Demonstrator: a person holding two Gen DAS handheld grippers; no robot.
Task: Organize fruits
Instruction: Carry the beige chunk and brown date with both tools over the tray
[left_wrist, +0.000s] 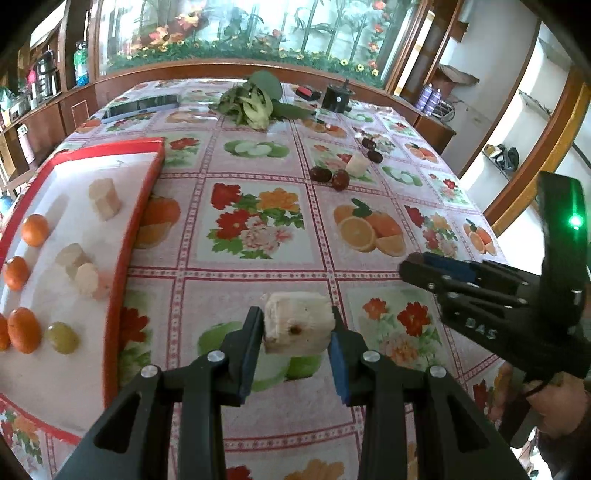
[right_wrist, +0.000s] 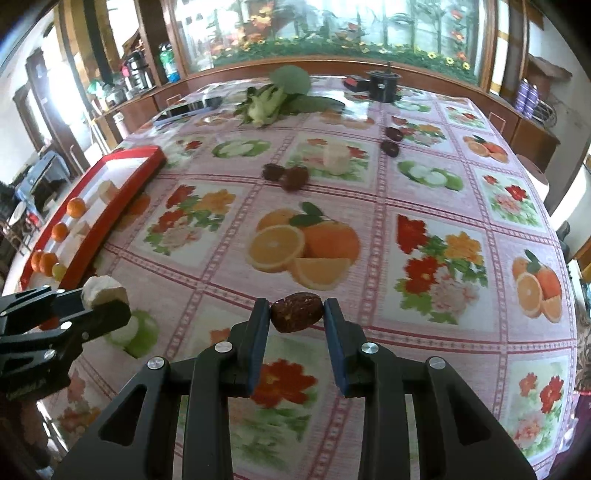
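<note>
left gripper (left_wrist: 297, 326): clenched on a pale cut chunk (left_wrist: 297, 323), held clear of the table, just right of the tray's near edge
right gripper (right_wrist: 297, 314): clenched on a dark red date-like fruit (right_wrist: 296, 312), held over the table, pads pressing both ends
tray (left_wrist: 142, 206): red rim, white floor, at the table's left side
done so far: tray holds about 4 small oranges (left_wrist: 35, 229), 1 green grape (left_wrist: 62, 337) and about 3 pale chunks (left_wrist: 104, 198), loosely in rows
left on table: 1 pale chunk (right_wrist: 336, 158) with 2 dark fruits (right_wrist: 284, 175) just beside it, 2 more dark fruits (right_wrist: 391, 142) further back right
in transit: 2 pieces, 1 per gripper, neither in the tray yet
progress estimate: past halfway; roughly 7 pieces to place counting the 2 held
next call: carry both toward the tray, the chunk near the other chunks; no dark fruit row in the tray yet, so that one needs a fresh spot
table (right_wrist: 424, 206): pink checked cloth printed with oranges, apples and flowers; prints can pass for real fruit
far end clutter: leafy greens (left_wrist: 255, 99), a phone (left_wrist: 142, 105), a black round gadget (left_wrist: 337, 98)
room: wooden surround, floral bamboo mural behind, shelves with bottles at left, white shelving at right
</note>
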